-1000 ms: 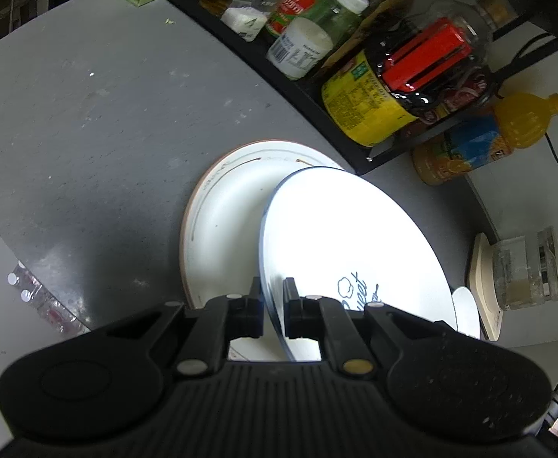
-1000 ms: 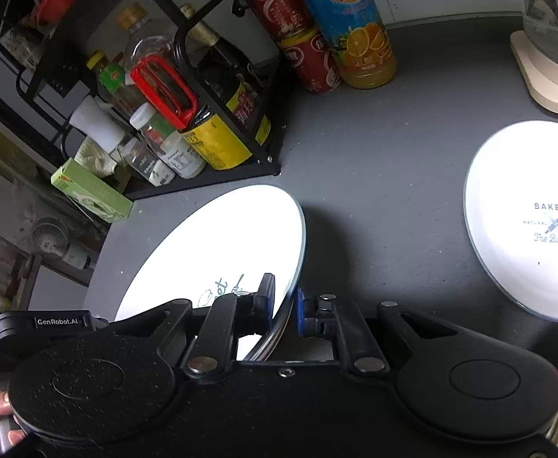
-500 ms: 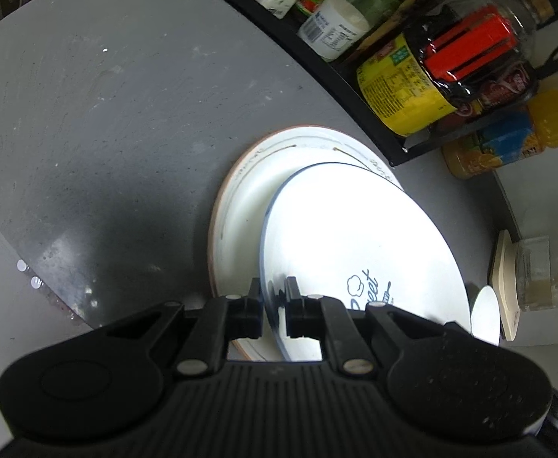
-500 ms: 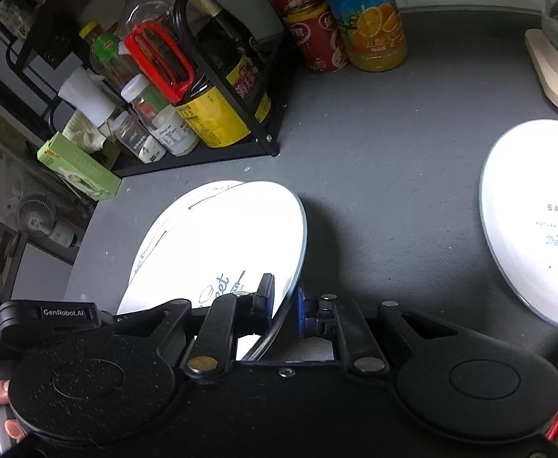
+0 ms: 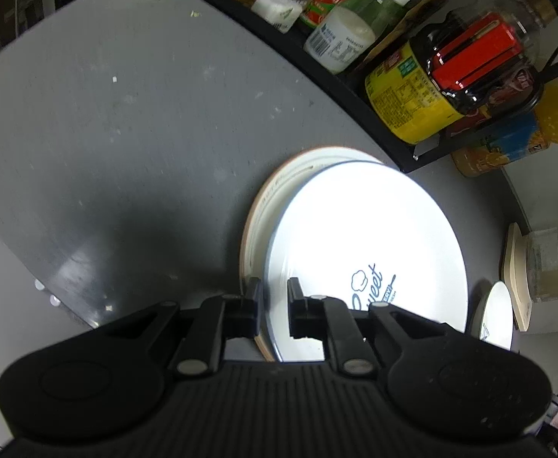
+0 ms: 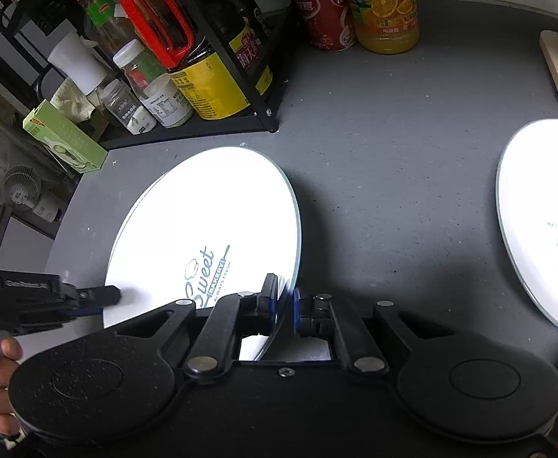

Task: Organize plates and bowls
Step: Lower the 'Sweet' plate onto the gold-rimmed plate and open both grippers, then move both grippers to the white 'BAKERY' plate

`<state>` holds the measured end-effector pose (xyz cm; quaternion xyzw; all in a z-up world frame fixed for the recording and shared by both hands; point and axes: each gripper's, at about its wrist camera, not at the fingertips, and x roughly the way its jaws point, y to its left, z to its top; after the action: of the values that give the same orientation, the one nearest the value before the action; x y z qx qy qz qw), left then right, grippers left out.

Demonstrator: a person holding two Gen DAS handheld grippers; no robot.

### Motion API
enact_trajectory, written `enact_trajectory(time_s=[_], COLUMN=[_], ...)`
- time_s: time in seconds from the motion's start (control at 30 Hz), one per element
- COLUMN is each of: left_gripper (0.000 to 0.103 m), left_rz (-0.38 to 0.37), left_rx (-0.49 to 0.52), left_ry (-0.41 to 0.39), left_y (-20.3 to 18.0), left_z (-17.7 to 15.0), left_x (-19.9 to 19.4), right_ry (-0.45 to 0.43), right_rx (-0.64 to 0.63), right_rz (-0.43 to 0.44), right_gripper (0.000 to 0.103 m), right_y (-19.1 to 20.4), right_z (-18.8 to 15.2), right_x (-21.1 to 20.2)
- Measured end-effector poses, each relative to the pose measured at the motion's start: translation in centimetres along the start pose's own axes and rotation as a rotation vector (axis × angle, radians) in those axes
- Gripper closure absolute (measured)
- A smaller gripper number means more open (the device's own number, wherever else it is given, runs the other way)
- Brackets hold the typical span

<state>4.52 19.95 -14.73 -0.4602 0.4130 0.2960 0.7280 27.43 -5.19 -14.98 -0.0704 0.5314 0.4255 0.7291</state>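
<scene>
A white plate printed "Sweet" [image 5: 355, 236] lies almost flat on a larger brown-rimmed plate [image 5: 271, 198], which shows only as a crescent at its left. My left gripper [image 5: 273, 301] straddles the Sweet plate's near-left rim; its jaws are opening, with a gap beside the rim. In the right wrist view the Sweet plate [image 6: 210, 221] has my right gripper [image 6: 285, 297] on its near-right rim, the jaws closing tight onto the edge. A second white plate marked "Bakery" [image 6: 538, 229] lies on the grey counter to the right, apart from both grippers.
A black wire rack [image 6: 240, 122] full of sauce bottles and jars stands just behind the plates. An orange juice bottle [image 6: 385, 7] and red cans sit beside it. A glass container on a cream base [image 5: 545, 259] is at far right. A green box [image 6: 65, 137] lies left of the rack.
The Sweet plate has come down and slid left over the brown-rimmed plate, covering most of it. The gap between my left gripper's fingers has widened. The right gripper stays clamped on the rim.
</scene>
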Motion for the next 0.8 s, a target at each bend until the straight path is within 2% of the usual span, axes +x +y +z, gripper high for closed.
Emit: enact_trajectory(time_s=[0.07, 0.13, 0.23, 0.3, 0.37, 0.43, 0.57, 0.7, 0.73, 0.77, 0.8], left_gripper=[0.091, 0.086, 0.080, 0.079, 0.079, 0.079, 0.076, 0.076, 0.074, 0.073, 0.069], left_rz=[0.017, 0.042, 0.041, 0.048, 0.058, 0.061, 0.073, 0.097, 0.118, 0.129, 0.128], left_rx=[0.013, 0.026, 0.025, 0.019, 0.011, 0.009, 0.004, 0.048, 0.065, 0.078, 0.088], left_ry=[-0.010, -0.023, -0.031, -0.020, -0.014, -0.010, -0.007, -0.033, -0.038, -0.042, -0.051], left_y=[0.0, 0.0, 0.4, 0.6, 0.7, 0.8, 0.9, -0.2, -0.7, -1.2, -1.6], left_z=[0.3, 0.5, 0.7, 0.7, 0.7, 0.7, 0.9, 1.2, 1.4, 1.5, 1.6], left_x=[-0.7, -1.3, -1.6, -1.2, -0.9, -0.7, -0.5, -1.1, -1.3, -1.4, -1.6], right_ry=[0.000, 0.002, 0.006, 0.012, 0.024, 0.032, 0.047, 0.028, 0.023, 0.015, 0.004], right_rx=[0.003, -0.001, -0.004, -0.003, -0.007, -0.004, 0.008, 0.009, 0.010, 0.006, 0.000], right_rz=[-0.002, -0.008, -0.014, -0.022, -0.038, -0.037, -0.038, -0.018, -0.010, -0.010, -0.017], right_gripper=[0.095, 0.095, 0.094, 0.093, 0.083, 0.080, 0.076, 0.073, 0.066, 0.054, 0.049], right_y=[0.0, 0.2, 0.4, 0.4, 0.5, 0.4, 0.3, 0.3, 0.3, 0.3, 0.4], right_z=[0.0, 0.0, 0.0, 0.0, 0.0, -0.1, 0.1, 0.4, 0.5, 0.6, 0.6], right_x=[0.1, 0.2, 0.4, 0.6, 1.0, 1.2, 1.1, -0.2, -0.7, -1.1, -1.6])
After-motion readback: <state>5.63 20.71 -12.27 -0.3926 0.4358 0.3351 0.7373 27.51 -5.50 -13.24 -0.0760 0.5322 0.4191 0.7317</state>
